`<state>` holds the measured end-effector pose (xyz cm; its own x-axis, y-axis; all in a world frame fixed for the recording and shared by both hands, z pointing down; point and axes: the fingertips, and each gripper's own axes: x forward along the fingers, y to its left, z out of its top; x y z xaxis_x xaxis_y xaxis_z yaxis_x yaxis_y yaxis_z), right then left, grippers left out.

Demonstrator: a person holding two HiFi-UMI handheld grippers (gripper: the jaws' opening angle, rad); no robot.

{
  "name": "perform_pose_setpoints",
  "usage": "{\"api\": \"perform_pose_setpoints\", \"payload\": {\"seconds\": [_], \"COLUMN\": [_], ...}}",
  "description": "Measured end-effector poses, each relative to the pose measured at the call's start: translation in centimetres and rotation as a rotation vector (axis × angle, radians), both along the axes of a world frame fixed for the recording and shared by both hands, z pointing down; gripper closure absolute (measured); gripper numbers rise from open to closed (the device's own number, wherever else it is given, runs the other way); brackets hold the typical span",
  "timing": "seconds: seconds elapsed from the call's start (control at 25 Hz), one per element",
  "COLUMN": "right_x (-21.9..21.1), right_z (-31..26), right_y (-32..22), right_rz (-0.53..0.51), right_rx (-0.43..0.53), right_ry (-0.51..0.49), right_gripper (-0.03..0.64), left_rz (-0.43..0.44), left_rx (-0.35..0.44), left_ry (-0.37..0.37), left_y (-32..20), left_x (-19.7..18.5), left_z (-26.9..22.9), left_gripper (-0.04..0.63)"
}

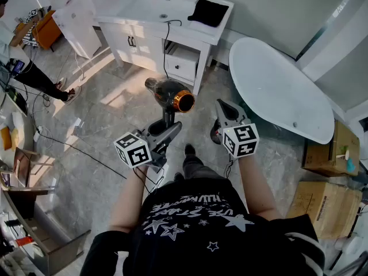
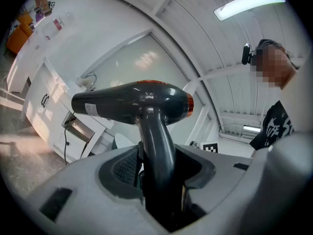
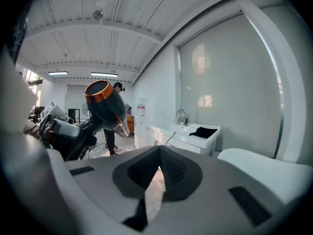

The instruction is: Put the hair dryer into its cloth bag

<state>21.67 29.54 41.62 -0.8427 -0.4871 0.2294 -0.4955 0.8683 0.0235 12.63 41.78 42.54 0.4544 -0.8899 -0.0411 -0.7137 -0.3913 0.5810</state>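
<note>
Left claw (image 2: 156, 180) is clamped on the handle of the hair dryer (image 2: 132, 102). The body stands up above the jaws with the nozzle off to one side. Grabbing it low on the handle makes sense to me, since it leaves the fat end free to go into a bag first.

Right claw (image 3: 159, 168) is squeezed shut with nothing in it, hanging just beside the dryer. My guess is it's kept free to hold the bag's mouth open.

The only thing that looks like the bag is a black cloth (image 1: 208, 11) lying on the table (image 1: 144, 7) with the sink. It's well ahead of both claws and past the dryer. I can't tell from here if it's really a bag or just a folded rag. Either way the dryer is up in the air, nowhere near being packed, so the next job looks like getting over there.
</note>
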Motion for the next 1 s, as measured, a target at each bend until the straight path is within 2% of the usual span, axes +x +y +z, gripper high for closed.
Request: {"api": "perform_pose_setpoints", "payload": {"seconds": [0.52,0.72,0.88,1.0], "right_x": [0.0,0.0,-0.3,-0.3], "right_z": [0.6,1.2,1.7,2.3], "right_y": [0.1,0.7,0.3,-0.2], "right_rz": [-0.013,-0.024,-0.027,-0.017], "right_rx": [-0.004,0.042,0.025,0.011], "right_ry": [0.017,0.071,0.069,0.062], "right_gripper": [0.611,0.611,0.611,0.611], "left_rz": [0.009,0.012,0.017,0.028], "left_rx": [-0.019,-0.031,-0.035,-0.019], "left_ry": [0.004,0.009,0.007,0.034], "left_y": [-0.1,0.3,-0.2,-0.3], "left_x": [0.3,0.4,0.1,0.1], "left_z": [0.6,1.1,1.4,1.3], "left_gripper": [0.391,0.39,0.39,0.39]}}
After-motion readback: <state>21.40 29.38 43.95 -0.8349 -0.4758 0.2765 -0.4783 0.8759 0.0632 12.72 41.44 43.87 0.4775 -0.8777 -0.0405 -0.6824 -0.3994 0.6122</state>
